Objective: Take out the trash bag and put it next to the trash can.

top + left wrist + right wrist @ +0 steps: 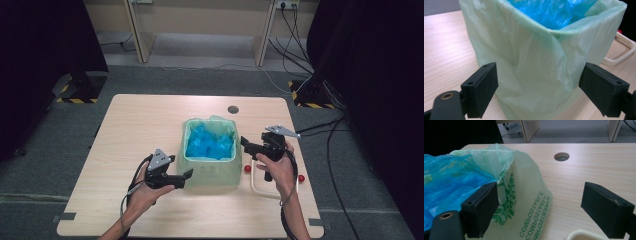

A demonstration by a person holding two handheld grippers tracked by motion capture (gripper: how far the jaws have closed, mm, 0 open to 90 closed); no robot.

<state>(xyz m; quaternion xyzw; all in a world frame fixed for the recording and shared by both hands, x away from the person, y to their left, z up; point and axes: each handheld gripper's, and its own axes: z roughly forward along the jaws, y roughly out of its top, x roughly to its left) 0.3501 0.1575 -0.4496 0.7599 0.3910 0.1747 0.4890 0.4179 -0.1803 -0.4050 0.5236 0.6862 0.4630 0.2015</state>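
My left tongs [187, 174] and right tongs [244, 141] gape apart, flanking the green compostable bag [210, 172]. Mid-worktop [140, 125], I judge they're poised to grip its sides.

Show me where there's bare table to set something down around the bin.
Bare wood lies left of the green-bagged bin and behind it, around the cable hole. The right side is crowded: the cream handle, red balls and the right gripper.

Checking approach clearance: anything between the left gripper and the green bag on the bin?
Nothing visible. The left gripper is open, its jaws framing the near corner of the green bag, with bare table beside it. Whether it touches the bag can't be told.
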